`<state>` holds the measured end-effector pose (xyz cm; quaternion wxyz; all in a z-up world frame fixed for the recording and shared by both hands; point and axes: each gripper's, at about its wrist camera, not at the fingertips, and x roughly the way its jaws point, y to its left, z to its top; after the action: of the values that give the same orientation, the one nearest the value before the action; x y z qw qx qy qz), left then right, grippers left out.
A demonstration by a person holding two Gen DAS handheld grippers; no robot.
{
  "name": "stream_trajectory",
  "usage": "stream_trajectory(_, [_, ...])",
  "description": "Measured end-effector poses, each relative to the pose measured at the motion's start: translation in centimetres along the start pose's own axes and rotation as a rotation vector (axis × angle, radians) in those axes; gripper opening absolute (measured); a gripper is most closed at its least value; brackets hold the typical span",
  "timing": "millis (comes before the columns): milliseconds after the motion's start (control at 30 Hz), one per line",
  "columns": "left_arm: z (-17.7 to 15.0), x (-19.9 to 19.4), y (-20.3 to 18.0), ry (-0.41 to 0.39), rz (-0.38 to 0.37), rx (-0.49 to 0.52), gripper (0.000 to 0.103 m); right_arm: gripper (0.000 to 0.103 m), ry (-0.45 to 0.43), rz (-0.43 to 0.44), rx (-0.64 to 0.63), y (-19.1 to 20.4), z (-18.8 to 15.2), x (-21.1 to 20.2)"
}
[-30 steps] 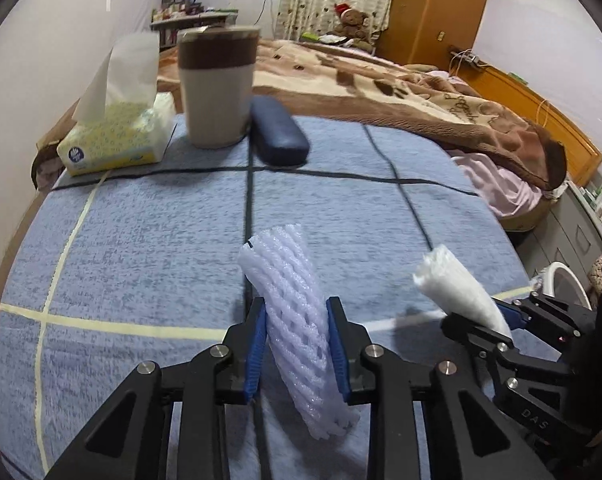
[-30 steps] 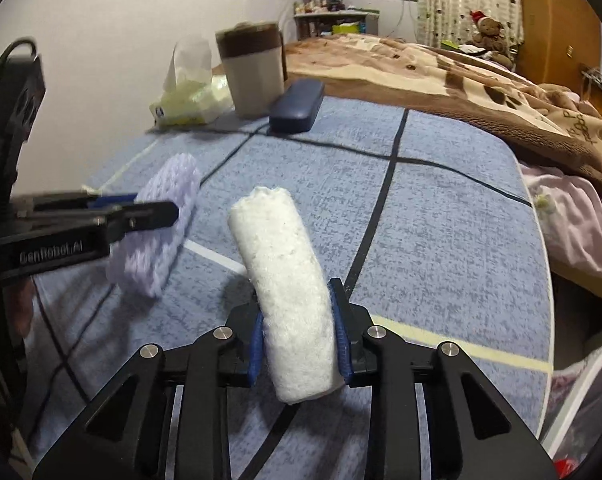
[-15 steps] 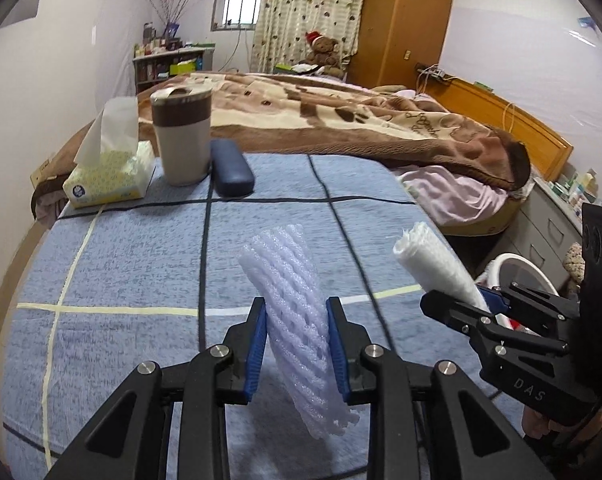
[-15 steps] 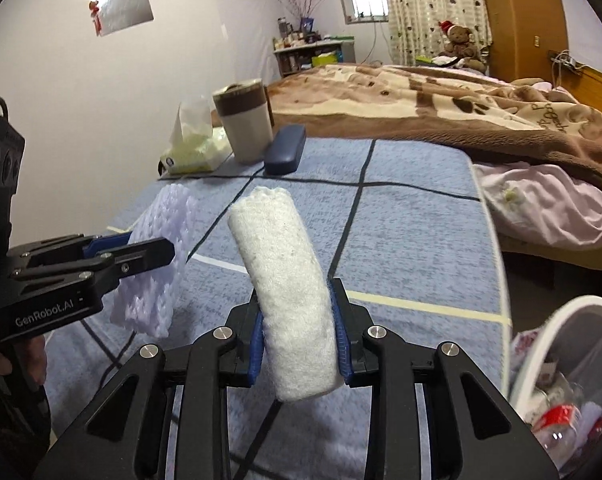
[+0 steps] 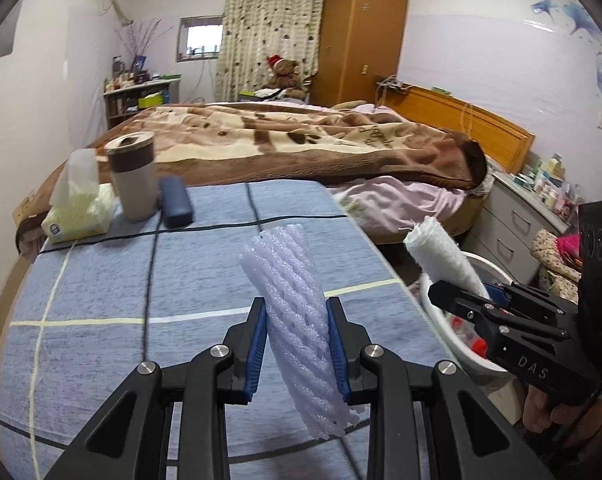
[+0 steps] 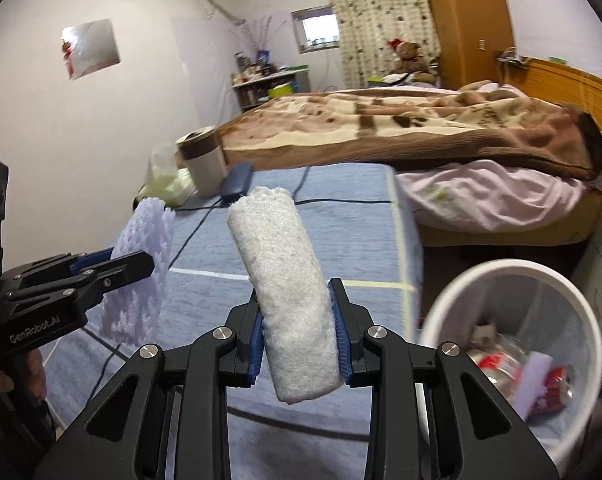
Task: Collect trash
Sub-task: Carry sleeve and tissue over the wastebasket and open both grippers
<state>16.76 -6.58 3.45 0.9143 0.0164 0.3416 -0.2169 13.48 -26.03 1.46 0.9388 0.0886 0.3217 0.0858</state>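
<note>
My left gripper (image 5: 297, 344) is shut on a pale purple foam net sleeve (image 5: 293, 312) and holds it upright above the blue cloth table (image 5: 101, 288). My right gripper (image 6: 299, 340) is shut on a white rolled foam wrap (image 6: 285, 288), held near the table's right edge. The left gripper and its purple sleeve (image 6: 141, 276) show at the left of the right wrist view; the right gripper and its white roll (image 5: 445, 256) show at the right of the left wrist view. A white trash bin (image 6: 513, 276) with cans and wrappers inside stands on the floor right of the table.
A tissue pack (image 5: 81, 216), a brown-banded cup (image 5: 135, 176) and a dark blue case (image 5: 175, 202) stand at the table's far left. A bed with a brown blanket (image 5: 301, 140) lies behind. A grey drawer unit (image 5: 517, 224) is at the right.
Both grippers, each still holding its piece, have lifted and swung right toward the table's right edge. The trash bin has come into full view below the right gripper.
</note>
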Motion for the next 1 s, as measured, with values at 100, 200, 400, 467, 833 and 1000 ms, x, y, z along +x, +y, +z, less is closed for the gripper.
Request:
stream_trajectory(100, [0.0,0.0,-2.1,-0.007,-0.031,0.020,0.029,0.030,-0.017,-0.046,0.017,-1.4,-0.3,-1.3])
stream_trajectory(200, [0.1,0.3,-4.4,-0.011,-0.067,0.044,0.029,0.030,-0.028,-0.080,0.038,-2.8,-0.6,-2.4])
stream_trajectory(400, [0.4,1.7,-9.5,0.002,-0.141,0.097,0.029,0.031,-0.032,-0.184,0.083,-6.3,-1.2,-4.0])
stream_trajectory(467, [0.5,2.4,-11.3,0.010,-0.169,0.112,0.029,0.031,-0.028,-0.213,0.109,-7.6,-1.5,-4.3])
stream_trajectory(833, [0.5,6.3,-19.2,0.068,-0.257,0.194,0.030,0.032,0.016,-0.333,0.207,-12.7,-3.4,-5.1])
stream_trajectory(1000, [0.4,8.3,-21.6,0.093,-0.264,0.228,0.030,0.032,0.052,-0.359,0.229,-14.1,-4.1,-4.7])
